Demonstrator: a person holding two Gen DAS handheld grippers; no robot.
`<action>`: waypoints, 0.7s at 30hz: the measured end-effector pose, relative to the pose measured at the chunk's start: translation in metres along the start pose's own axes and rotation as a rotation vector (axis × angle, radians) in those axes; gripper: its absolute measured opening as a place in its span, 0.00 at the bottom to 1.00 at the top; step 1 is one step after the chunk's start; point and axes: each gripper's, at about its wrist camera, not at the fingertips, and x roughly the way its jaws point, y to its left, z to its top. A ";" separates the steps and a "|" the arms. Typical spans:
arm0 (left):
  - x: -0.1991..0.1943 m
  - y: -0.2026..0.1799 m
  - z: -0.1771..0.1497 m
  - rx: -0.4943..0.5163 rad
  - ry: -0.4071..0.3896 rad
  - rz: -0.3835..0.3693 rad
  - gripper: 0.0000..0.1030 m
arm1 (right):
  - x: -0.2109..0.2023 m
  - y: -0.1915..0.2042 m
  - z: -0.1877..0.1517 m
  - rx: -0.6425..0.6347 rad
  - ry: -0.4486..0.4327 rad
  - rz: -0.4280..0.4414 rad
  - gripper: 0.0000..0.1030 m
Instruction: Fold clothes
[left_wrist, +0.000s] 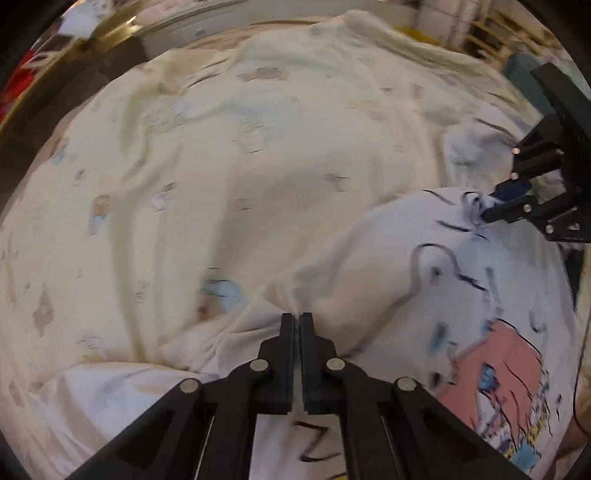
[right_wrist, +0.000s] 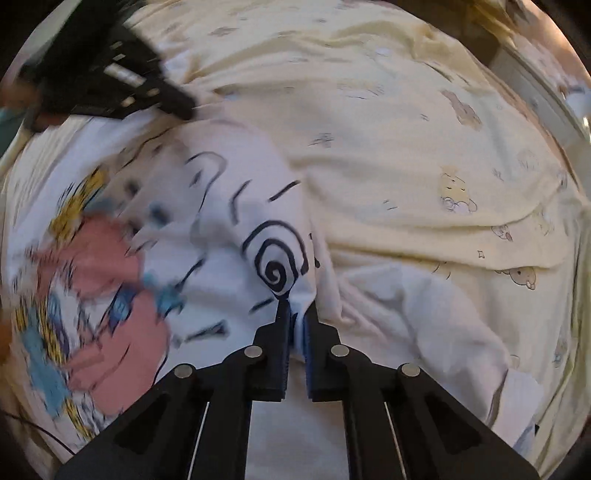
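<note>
A white T-shirt (left_wrist: 399, 258) with black doodles and a pink cartoon print lies on a pale yellow bedsheet. My left gripper (left_wrist: 296, 316) points down at it and is shut on a bunched fold of its white cloth. In the right wrist view the same T-shirt (right_wrist: 207, 229) shows a black spiral; my right gripper (right_wrist: 297, 308) is shut on a pinch of fabric just below that spiral. The right gripper (left_wrist: 487, 210) also shows at the right of the left wrist view, clamped on the shirt's edge. The left gripper's black body (right_wrist: 110, 81) appears top left, its tips blurred.
The yellow bedsheet (left_wrist: 240, 166) with small bear prints covers the bed (right_wrist: 424, 147) and is wrinkled. A dark wooden edge (left_wrist: 55, 74) runs along the upper left. Wooden furniture (left_wrist: 491, 33) stands at the far upper right. A thin black cable (right_wrist: 48, 435) lies at lower left.
</note>
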 end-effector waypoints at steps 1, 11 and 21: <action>-0.009 -0.004 -0.008 0.010 -0.010 -0.027 0.02 | -0.010 0.008 -0.007 -0.010 -0.015 0.015 0.05; -0.068 -0.055 -0.143 0.033 0.080 -0.267 0.02 | -0.051 0.099 -0.101 0.008 -0.024 0.229 0.05; -0.054 -0.067 -0.189 0.043 0.194 -0.302 0.27 | -0.051 0.110 -0.127 0.081 -0.001 0.315 0.33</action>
